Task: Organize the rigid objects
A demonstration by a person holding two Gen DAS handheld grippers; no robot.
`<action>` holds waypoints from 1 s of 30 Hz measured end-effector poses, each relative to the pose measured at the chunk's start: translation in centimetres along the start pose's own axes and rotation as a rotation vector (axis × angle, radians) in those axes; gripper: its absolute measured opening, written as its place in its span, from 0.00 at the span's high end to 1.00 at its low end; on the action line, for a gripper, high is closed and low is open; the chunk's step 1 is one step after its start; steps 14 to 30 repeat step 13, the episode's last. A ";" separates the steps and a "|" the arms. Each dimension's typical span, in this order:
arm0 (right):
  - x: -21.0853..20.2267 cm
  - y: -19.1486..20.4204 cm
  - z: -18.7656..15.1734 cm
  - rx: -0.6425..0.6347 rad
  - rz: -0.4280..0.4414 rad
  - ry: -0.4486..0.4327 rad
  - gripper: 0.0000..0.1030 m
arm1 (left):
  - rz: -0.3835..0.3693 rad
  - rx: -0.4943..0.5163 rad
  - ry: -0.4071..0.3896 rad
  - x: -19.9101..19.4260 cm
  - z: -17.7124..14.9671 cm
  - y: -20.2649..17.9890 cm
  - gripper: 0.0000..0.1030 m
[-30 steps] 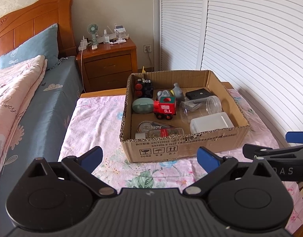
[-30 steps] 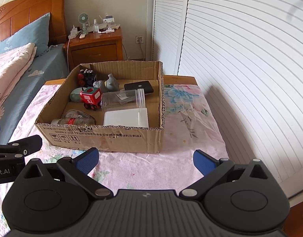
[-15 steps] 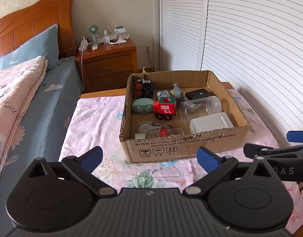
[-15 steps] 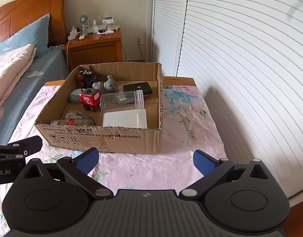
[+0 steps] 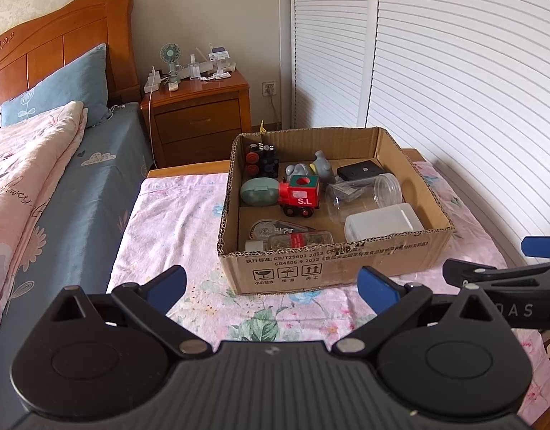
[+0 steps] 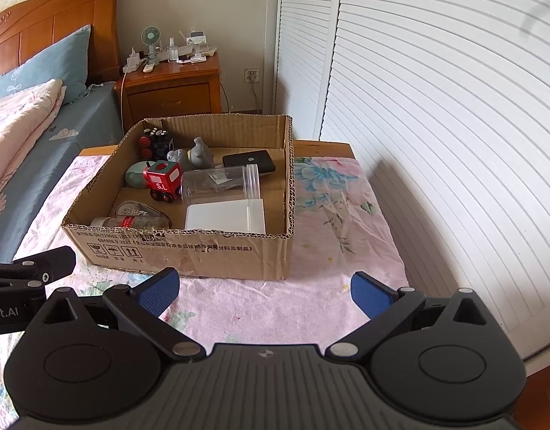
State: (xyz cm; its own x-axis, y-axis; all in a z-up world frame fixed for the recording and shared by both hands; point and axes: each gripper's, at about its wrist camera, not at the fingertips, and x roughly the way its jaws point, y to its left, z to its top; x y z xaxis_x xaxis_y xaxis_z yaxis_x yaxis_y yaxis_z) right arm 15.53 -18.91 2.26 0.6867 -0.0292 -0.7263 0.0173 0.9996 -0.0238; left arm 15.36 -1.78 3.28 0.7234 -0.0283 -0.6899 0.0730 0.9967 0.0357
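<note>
An open cardboard box (image 5: pixel 332 268) (image 6: pixel 182 251) stands on a pink flowered cloth. Inside lie a red toy train (image 5: pixel 299 199) (image 6: pixel 163 180), a green oval case (image 5: pixel 259 192), a clear jar on its side (image 5: pixel 364 197) (image 6: pixel 221 183), a white plastic box (image 5: pixel 382 223) (image 6: pixel 225 218), a black flat device (image 5: pixel 361 171) (image 6: pixel 249 161), a grey figurine (image 5: pixel 323 166) (image 6: pixel 199 152), a black cube with red knobs (image 5: pixel 262 157) (image 6: pixel 155 142) and a small bottle (image 5: pixel 293 240) (image 6: pixel 131 222). My left gripper (image 5: pixel 271 285) and right gripper (image 6: pixel 264 288) hover open in front of the box, holding nothing.
A bed with a blue sheet (image 5: pixel 78 193) and pink quilt (image 5: pixel 20 165) lies to the left. A wooden nightstand (image 5: pixel 199 114) with a small fan stands behind the box. White louvred doors (image 6: pixel 436 107) run along the right. The table's far wooden edge (image 6: pixel 325 144) shows past the cloth.
Both views have crept slightly; the box sits a touch higher in the right wrist view. Both grippers stay open and nothing in the box has moved.
</note>
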 end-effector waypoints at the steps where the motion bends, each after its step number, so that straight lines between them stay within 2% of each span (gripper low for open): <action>1: 0.0 0.0 0.0 0.000 0.000 -0.001 0.00 | 0.001 0.001 0.000 0.0 0.0 0.0 0.02; 30: -0.1 0.0 -0.1 -0.003 0.003 -0.003 0.00 | 0.000 -0.002 -0.002 -0.2 0.0 0.0 0.02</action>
